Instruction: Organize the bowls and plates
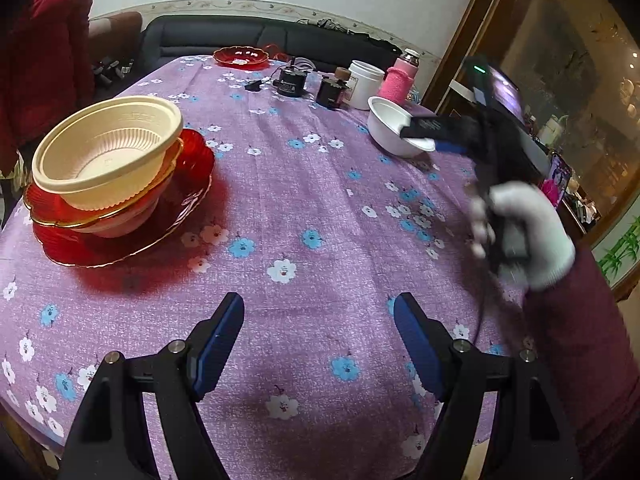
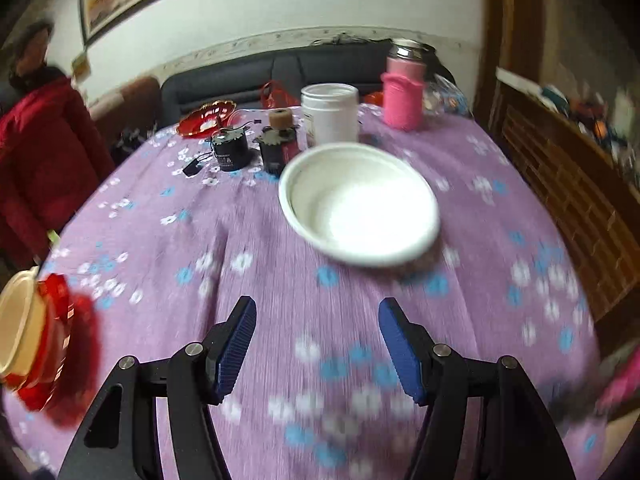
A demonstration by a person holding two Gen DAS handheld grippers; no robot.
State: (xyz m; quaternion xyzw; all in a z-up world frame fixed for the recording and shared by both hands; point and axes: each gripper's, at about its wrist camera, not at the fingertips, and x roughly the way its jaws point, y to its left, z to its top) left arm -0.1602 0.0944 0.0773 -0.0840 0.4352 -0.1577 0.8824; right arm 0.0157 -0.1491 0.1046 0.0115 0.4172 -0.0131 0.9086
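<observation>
Right gripper (image 2: 318,344) gaping, nothing between the pads, aimed at the white bowl (image 2: 360,204) just ahead, apparently lining up on its near rim. Left gripper (image 1: 319,344) likewise wide and empty, idle over the purple cloth (image 1: 312,200). The cream bowl (image 1: 108,152) nested on red plates (image 1: 120,240) looks like the destination stack.

The tablecloth (image 1: 304,200) is woven cloth, matt and slightly nubbly. The red plate (image 1: 120,240) looks like glossy translucent glass or plastic, ribbed, and the red bowl (image 1: 52,204) on it carries a shiny gold rim. The cream bowl (image 1: 108,148) on top is thin ribbed plastic with a dull sheen. The white bowl (image 2: 360,204) is smooth and faintly glossy. The pads (image 1: 220,344) are blue ridged rubber on matt black plastic arms with bright metal pins. The glove (image 1: 532,232) is white knit. The flask (image 2: 402,92) wears a fuzzy pink sleeve under a shiny metal top.
</observation>
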